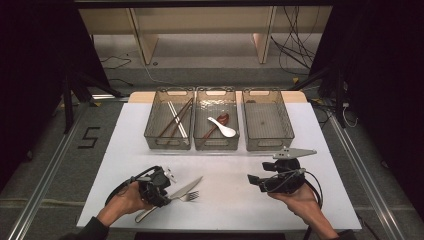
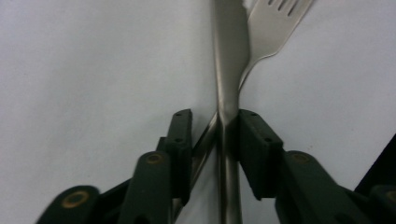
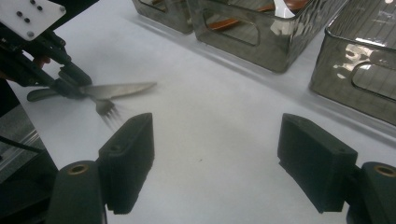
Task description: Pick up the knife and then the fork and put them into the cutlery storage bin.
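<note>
A: Largest first: white rectangular table top, then 3 clear smoky plastic bins in a row at its far side. Where is the cutlery?

B: A flat steel table knife and steel fork lie near the front left, long axes running left to right, blade tip and tines toward the right gripper.

A: Grip?

B: The left gripper has its jaws narrowed around the knife's neck, the right pad touching, a gap at the left; right jaws stand wide, empty. Judged stiff, light, slippery: pinch the flat handle
</note>
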`<act>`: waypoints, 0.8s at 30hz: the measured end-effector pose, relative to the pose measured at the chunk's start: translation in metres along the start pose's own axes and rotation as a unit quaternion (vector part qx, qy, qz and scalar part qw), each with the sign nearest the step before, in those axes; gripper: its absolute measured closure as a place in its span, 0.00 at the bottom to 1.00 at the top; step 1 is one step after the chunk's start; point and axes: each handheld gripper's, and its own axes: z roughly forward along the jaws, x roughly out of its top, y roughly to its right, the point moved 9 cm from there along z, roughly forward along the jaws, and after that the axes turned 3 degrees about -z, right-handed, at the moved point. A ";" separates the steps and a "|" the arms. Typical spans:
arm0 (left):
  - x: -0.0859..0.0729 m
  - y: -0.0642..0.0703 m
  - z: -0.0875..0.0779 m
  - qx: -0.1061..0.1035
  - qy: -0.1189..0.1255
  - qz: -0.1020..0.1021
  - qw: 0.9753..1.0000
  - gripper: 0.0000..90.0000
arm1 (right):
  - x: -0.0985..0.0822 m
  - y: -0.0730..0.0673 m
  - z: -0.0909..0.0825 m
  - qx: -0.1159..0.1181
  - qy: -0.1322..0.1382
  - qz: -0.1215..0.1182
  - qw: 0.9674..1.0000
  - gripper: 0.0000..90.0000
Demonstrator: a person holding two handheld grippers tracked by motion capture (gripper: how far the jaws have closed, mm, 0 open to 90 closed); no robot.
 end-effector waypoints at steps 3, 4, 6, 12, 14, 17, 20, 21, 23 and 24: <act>0.000 0.000 0.000 -0.008 0.005 0.000 1.000 0.78 | 0.000 -0.001 0.000 0.000 -0.001 0.001 1.000 0.31; 0.000 0.000 0.000 -0.009 0.005 0.002 1.000 0.79 | 0.000 -0.001 0.000 0.000 -0.001 -0.001 1.000 0.31; -0.001 0.001 -0.001 -0.015 0.000 0.007 1.000 0.81 | 0.000 -0.001 0.001 -0.001 -0.001 -0.001 1.000 0.31; -0.002 0.002 -0.001 -0.046 0.004 -0.008 0.999 0.87 | 0.000 -0.001 0.001 -0.001 -0.001 -0.002 1.000 0.32; -0.003 0.002 -0.001 -0.047 0.004 -0.008 0.999 0.88 | 0.000 -0.001 0.001 0.000 -0.001 -0.002 1.000 0.32; -0.002 0.003 -0.002 -0.045 0.003 -0.007 0.999 0.88 | 0.000 -0.001 0.001 0.000 -0.002 -0.002 1.000 0.32; -0.003 0.001 -0.003 -0.046 0.004 -0.007 0.999 0.88 | 0.000 -0.001 0.001 0.001 -0.002 -0.002 1.000 0.32; -0.003 0.001 -0.003 -0.045 0.004 -0.007 0.999 0.88 | 0.000 -0.001 0.001 0.001 -0.002 -0.002 1.000 0.32; -0.003 0.001 -0.005 -0.043 0.006 -0.007 0.999 0.88 | 0.001 -0.001 0.001 0.000 -0.001 -0.003 1.000 0.32; -0.002 0.001 -0.005 -0.043 0.007 -0.010 0.999 0.88 | 0.001 -0.001 0.001 0.000 -0.001 -0.003 1.000 0.32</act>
